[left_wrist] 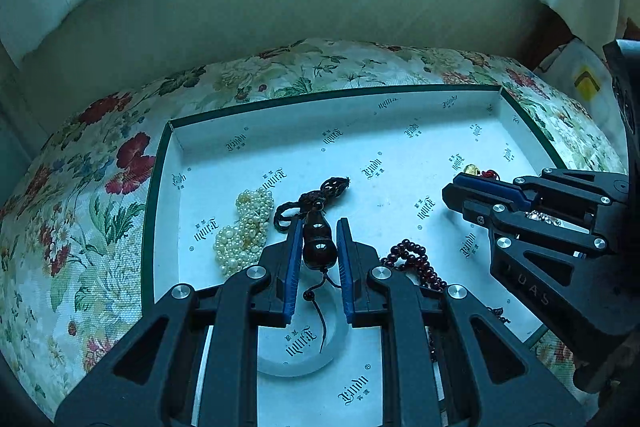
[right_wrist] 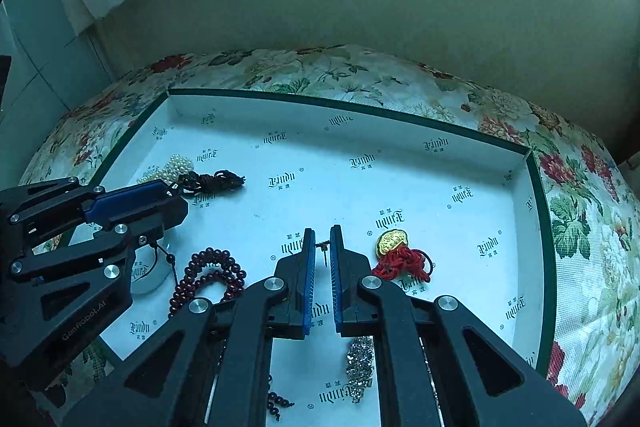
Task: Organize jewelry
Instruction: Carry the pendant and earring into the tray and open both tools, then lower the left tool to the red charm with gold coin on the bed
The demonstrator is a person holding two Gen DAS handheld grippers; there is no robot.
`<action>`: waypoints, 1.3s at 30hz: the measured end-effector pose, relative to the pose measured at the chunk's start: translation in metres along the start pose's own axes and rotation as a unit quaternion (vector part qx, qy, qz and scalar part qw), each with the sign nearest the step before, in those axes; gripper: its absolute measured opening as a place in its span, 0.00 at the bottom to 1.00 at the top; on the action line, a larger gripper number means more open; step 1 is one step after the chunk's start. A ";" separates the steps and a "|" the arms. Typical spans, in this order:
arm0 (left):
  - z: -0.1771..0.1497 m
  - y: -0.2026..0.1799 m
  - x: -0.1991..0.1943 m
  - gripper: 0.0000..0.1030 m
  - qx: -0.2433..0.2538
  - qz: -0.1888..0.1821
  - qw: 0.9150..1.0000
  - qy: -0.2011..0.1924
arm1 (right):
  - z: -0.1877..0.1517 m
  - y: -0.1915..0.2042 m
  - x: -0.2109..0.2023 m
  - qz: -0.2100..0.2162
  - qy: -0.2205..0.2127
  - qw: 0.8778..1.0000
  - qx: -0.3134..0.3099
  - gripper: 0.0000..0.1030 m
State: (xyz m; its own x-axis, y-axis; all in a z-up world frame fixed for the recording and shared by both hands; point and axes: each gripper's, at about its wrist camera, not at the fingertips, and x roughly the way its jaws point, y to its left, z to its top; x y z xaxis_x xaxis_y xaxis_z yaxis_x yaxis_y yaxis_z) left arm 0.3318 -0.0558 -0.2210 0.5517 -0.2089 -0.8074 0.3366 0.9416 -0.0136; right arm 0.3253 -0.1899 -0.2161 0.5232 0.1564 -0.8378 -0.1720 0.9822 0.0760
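My left gripper point(left_wrist: 319, 223) is shut on a dark gourd-shaped pendant point(left_wrist: 318, 247). The pendant's black knotted cord point(left_wrist: 330, 189) stretches ahead over the white box tray point(left_wrist: 280, 143), and a thin tail dangles below. My right gripper point(right_wrist: 322, 231) is shut on a tiny metal earring-like piece point(right_wrist: 323, 250), just left of a gold pendant with a red knot point(right_wrist: 394, 253). Each gripper shows in the other view: the right gripper point(left_wrist: 456, 193) and the left gripper point(right_wrist: 176, 197). A pile of pearls point(left_wrist: 244, 227) lies left of the gourd.
A dark red bead bracelet point(right_wrist: 212, 271) and a pale bangle point(left_wrist: 296, 359) lie in the tray's near part. A sparkly rhinestone piece point(right_wrist: 360, 363) sits under my right gripper. The tray rests on a floral tablecloth point(left_wrist: 100, 187) close to a wall.
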 end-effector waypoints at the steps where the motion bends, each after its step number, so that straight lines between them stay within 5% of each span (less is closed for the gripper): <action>1: 0.000 0.000 0.002 0.16 0.000 0.000 1.000 0.001 | 0.000 0.000 0.002 0.001 0.002 1.000 0.001 0.07; 7: -0.003 0.001 0.002 0.20 -0.001 -0.002 1.000 0.000 | -0.001 -0.002 0.006 0.001 0.006 1.000 0.006 0.09; 14: -0.003 0.002 -0.019 0.49 -0.010 -0.003 1.000 -0.018 | 0.000 -0.004 -0.014 0.003 -0.012 1.000 0.016 0.09; 20: -0.010 -0.003 -0.050 0.49 -0.012 -0.010 0.999 -0.031 | -0.010 -0.004 -0.045 0.011 -0.028 0.999 0.024 0.10; 24: -0.025 -0.008 -0.069 0.49 -0.014 -0.015 0.999 -0.032 | -0.026 -0.006 -0.068 0.009 -0.042 0.998 0.040 0.43; 39: -0.086 -0.022 -0.099 0.51 -0.036 -0.029 0.999 0.001 | -0.101 -0.007 -0.112 -0.008 -0.027 0.998 0.060 0.43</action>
State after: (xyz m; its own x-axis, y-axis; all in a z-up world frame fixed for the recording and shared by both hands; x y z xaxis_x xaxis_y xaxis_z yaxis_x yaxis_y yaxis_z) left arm 0.2040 -0.0329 -0.1914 0.5316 -0.2632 -0.8051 0.3128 0.9443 -0.1021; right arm 0.1834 -0.2245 -0.1776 0.5693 0.1437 -0.8095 -0.0646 0.9894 0.1302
